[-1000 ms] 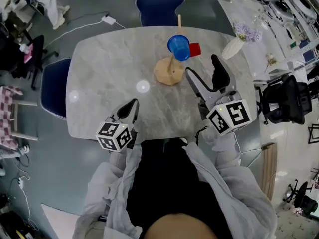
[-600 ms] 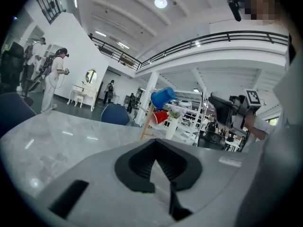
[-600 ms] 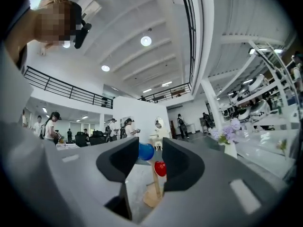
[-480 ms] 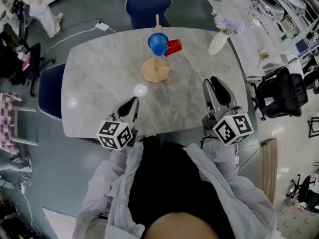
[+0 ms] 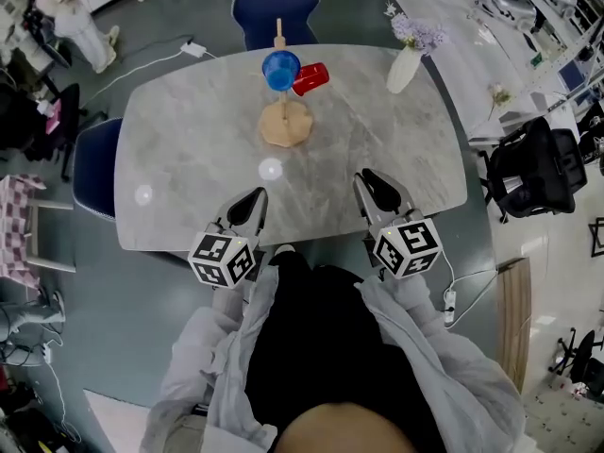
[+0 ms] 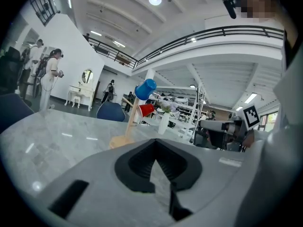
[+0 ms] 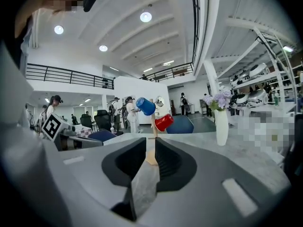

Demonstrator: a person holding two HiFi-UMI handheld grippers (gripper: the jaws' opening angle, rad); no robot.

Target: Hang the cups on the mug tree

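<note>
A wooden mug tree stands at the far middle of the grey marble table. A blue cup and a red cup hang on it, also seen in the left gripper view as blue cup and red cup. My left gripper sits at the near edge, shut and empty, its tips meeting. My right gripper is near the front edge too. Its jaws have just been closing and stand a narrow gap apart, with nothing between them.
A white vase of purple flowers stands at the table's far right corner. Blue chairs stand at the far side and the left side. Office chairs and desks lie to the right. People stand in the background.
My right gripper has drawn back and down from near the mug tree to the table's front edge, and its jaws went from wide apart to nearly closed. My left gripper stays low at the edge.
</note>
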